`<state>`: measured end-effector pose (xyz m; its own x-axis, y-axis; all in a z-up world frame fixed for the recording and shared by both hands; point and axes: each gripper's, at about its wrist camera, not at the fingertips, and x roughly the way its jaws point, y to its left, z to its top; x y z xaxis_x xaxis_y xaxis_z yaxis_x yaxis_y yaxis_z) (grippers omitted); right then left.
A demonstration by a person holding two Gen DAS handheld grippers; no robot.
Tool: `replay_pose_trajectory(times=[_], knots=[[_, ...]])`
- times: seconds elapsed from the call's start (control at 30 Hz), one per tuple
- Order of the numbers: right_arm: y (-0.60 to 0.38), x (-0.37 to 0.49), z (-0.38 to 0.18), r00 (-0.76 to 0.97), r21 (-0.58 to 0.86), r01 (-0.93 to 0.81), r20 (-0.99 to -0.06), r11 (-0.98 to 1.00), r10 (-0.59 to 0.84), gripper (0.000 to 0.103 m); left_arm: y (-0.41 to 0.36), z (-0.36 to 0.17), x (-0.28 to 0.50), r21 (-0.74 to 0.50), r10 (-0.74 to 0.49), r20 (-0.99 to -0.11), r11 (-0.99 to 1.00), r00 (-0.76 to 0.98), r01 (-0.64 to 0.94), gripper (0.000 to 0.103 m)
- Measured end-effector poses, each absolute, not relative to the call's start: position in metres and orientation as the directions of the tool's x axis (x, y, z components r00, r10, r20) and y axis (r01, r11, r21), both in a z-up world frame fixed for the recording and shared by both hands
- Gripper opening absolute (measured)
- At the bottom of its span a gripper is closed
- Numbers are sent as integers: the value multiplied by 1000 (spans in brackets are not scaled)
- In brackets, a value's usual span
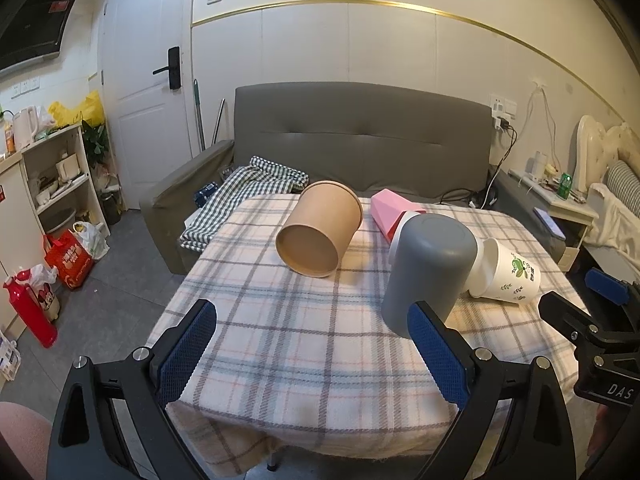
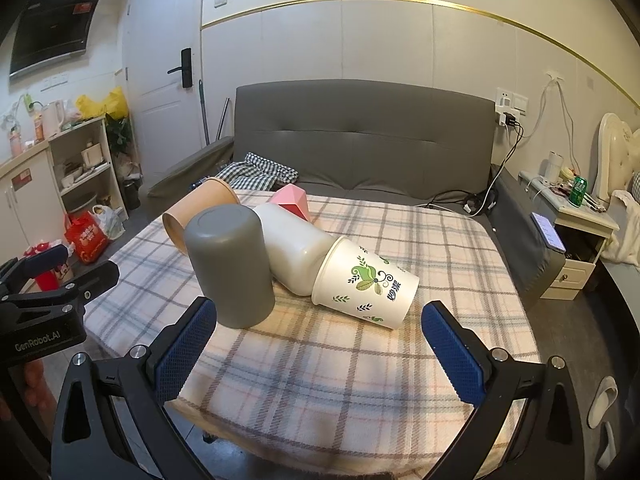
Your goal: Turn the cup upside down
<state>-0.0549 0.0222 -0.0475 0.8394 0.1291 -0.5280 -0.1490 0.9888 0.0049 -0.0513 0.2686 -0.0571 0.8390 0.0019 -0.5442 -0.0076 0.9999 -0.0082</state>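
Your two grippers hover over the near edge of a table (image 1: 304,344) draped in plaid cloth, with five cups scattered across it.

A grey cup (image 1: 430,272) stands mouth down on the cloth, base up. A brown cup (image 1: 320,228) lies on its side at the far left, base toward you. A pink cup (image 1: 390,210) lies beyond the grey one, and a leaf-print cup (image 1: 508,272) lies on its side to the right.

Your left wrist view hides most of the white cup (image 1: 476,268) behind the grey one; only a sliver shows. Your right wrist view lays that white cup (image 2: 290,246) out in full, on its side, touching the mouth of the leaf-print cup (image 2: 366,282), though whether it enters the mouth you cannot tell. The same view shows the grey cup (image 2: 230,264) just beside the white one, the brown cup (image 2: 200,212) and pink cup (image 2: 290,200) behind.

Your left gripper (image 1: 310,354) is spread wide and holds nothing; its right finger (image 1: 438,356) overlaps the grey cup's near rim in the frame, though contact cannot be confirmed. Your right gripper (image 2: 320,358) is likewise spread wide and empty, near the leaf-print cup without touching it.

Each view catches the other gripper at its edge: the right gripper (image 1: 592,312) at far right, the left gripper (image 2: 64,276) at far left.

A grey sofa (image 2: 360,140) sits beyond the table.
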Motion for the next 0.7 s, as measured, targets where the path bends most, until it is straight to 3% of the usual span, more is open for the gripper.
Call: replay_pose_trajectory(times=[0.7], knots=[[22, -55, -47, 836, 9, -147, -534, 989, 129, 103, 271, -56, -54, -3, 12, -542, 1000, 840, -17, 99]])
